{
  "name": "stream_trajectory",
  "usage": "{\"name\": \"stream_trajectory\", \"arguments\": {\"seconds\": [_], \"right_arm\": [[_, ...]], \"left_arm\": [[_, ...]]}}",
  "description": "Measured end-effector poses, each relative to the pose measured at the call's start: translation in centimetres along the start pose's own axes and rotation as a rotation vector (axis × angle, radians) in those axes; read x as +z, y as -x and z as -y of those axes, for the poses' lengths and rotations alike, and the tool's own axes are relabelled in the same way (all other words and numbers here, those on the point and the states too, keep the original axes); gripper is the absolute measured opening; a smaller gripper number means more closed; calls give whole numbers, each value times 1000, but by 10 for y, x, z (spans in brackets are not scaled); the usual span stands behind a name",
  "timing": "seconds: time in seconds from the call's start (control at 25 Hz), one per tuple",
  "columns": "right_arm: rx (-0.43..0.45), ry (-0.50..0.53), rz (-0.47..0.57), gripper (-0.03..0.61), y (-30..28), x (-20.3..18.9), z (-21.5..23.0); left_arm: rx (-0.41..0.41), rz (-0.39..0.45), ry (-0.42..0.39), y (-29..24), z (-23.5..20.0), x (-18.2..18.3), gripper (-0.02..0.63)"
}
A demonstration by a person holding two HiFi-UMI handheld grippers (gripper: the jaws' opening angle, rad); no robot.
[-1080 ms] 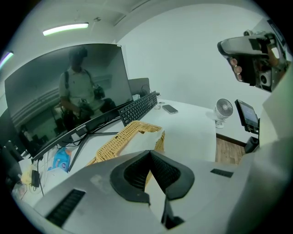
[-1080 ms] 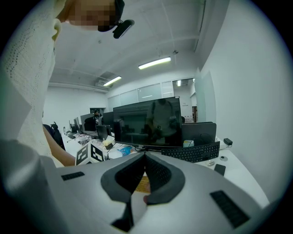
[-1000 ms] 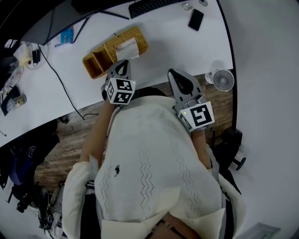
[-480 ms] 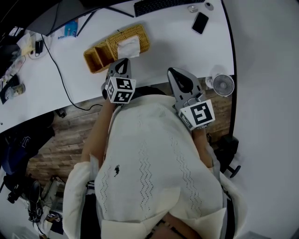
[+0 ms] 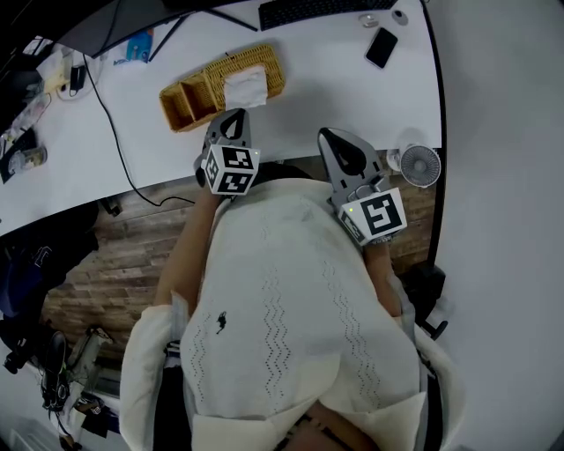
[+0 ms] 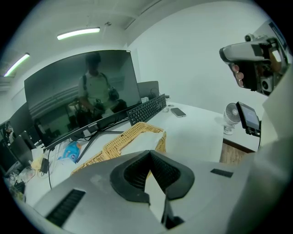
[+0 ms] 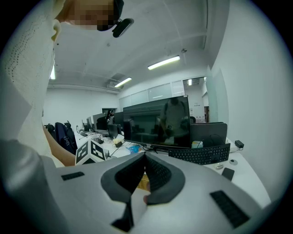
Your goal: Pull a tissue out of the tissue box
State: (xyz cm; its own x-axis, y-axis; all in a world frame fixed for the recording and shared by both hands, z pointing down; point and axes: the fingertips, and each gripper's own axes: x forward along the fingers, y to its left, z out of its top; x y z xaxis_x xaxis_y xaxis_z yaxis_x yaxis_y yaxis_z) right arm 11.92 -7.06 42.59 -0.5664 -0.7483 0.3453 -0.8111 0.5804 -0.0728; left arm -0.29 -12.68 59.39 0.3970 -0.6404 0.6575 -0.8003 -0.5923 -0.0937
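Observation:
A woven wicker tissue box [image 5: 225,88] lies on the white desk [image 5: 335,88], with a white tissue [image 5: 245,86] sticking out of its top. The box also shows in the left gripper view as a wicker tissue box [image 6: 132,137] just beyond the jaws. My left gripper [image 5: 234,117] hovers at the desk's front edge, a little short of the box, its jaws shut with nothing between them. My right gripper [image 5: 334,136] is held to the right of the box over the desk edge, also shut and empty. Neither gripper touches the box.
A black keyboard [image 5: 308,11] and a monitor [image 6: 82,91] stand at the back of the desk. A phone [image 5: 381,47] lies at the back right. A small white fan [image 5: 418,165] sits off the desk's right front corner. A black cable [image 5: 110,106] crosses the left side.
Both grippers keep nearly the same place at the desk's front edge. The head view has drifted, so the desk and box sit slightly higher and further right in it.

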Motion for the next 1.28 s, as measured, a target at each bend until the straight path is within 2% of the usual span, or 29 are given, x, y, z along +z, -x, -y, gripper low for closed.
{"name": "stream_trajectory", "arguments": {"seconds": [0.84,1.28], "right_arm": [[52,2,6,2,3,-4,-6],[79,-4,7,2,2,-7,-12]], "left_arm": [[46,34,75,23,0,-3,12],[61,145,151,47,-6,13,12]]}}
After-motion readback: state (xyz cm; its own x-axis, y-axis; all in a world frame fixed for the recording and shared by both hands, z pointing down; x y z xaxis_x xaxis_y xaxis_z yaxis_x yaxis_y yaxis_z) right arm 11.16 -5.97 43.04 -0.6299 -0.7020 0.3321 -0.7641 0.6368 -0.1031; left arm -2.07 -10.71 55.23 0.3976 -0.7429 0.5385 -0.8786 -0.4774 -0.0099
